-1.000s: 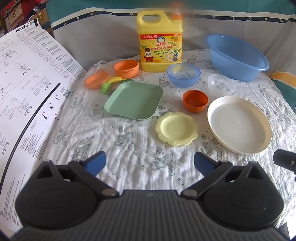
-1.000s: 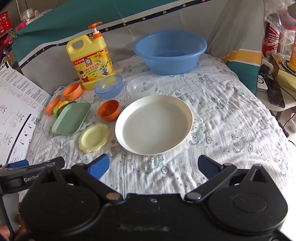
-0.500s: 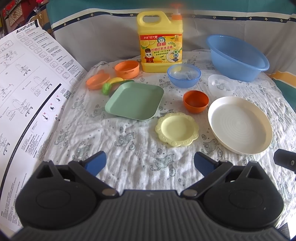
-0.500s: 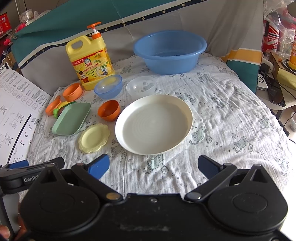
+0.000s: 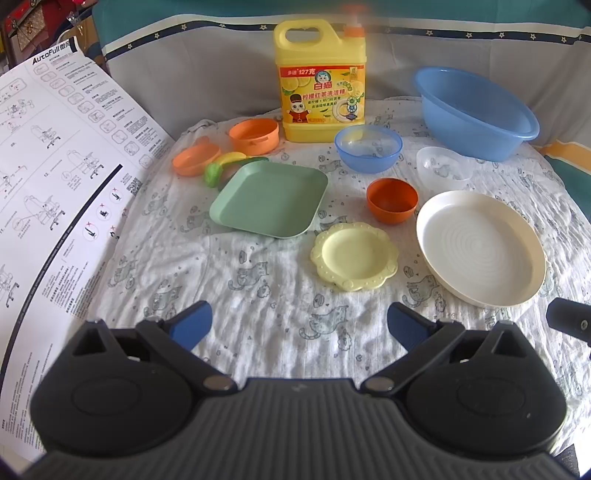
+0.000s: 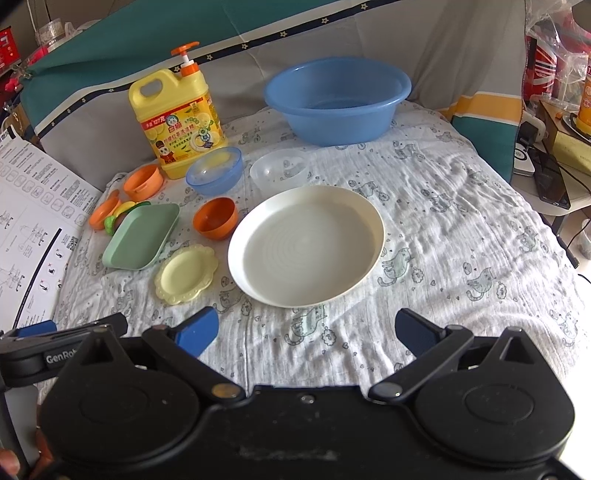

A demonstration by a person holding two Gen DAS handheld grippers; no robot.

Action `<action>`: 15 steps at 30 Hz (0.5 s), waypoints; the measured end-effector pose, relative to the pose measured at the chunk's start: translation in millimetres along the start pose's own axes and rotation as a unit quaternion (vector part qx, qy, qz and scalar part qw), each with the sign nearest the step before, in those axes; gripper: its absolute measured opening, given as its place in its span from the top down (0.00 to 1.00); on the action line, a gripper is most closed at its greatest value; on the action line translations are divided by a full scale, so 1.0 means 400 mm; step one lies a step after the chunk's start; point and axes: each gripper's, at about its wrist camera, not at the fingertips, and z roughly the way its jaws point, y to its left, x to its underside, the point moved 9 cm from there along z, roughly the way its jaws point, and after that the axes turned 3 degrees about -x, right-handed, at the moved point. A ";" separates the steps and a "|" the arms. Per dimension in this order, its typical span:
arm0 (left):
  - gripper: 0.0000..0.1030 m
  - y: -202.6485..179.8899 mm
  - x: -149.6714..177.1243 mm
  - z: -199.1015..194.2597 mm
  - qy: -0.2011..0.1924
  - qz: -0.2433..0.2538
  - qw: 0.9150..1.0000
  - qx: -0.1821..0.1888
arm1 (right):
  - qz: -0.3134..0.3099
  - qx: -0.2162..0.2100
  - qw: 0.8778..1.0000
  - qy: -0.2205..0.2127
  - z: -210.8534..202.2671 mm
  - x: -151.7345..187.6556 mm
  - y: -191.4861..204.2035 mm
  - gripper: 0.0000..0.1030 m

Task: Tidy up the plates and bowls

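— Why does nothing sit stacked?
— Sorting has not begun: white plate (image 6: 306, 245), yellow plate (image 5: 354, 255) and orange bowl (image 5: 392, 200) lie apart mid-cloth, toward its near edge.
— The grippers?
— Left gripper (image 5: 297, 324) and right gripper (image 6: 306, 330) hover at that edge, jaws wide, empty.

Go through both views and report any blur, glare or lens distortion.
Left wrist view: the pump top of the detergent jug is smeared and hazy, and the instruction sheet bows from fisheye distortion. Right wrist view: the same pump is sharp; daylight leaves a soft sheen on the white plate and washes out the cloth at right.
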 end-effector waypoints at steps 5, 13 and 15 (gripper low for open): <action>0.00 0.000 0.003 0.004 0.002 0.000 1.000 0.000 | 0.000 -0.001 1.000 0.004 0.004 0.000 0.000 0.00; 0.00 0.001 0.004 0.015 0.007 -0.002 1.000 -0.002 | 0.000 -0.002 1.000 0.007 0.009 -0.003 -0.001 0.00; 0.00 0.001 0.003 0.016 0.008 -0.002 1.000 -0.002 | 0.001 -0.003 1.000 0.008 0.012 -0.004 -0.002 0.00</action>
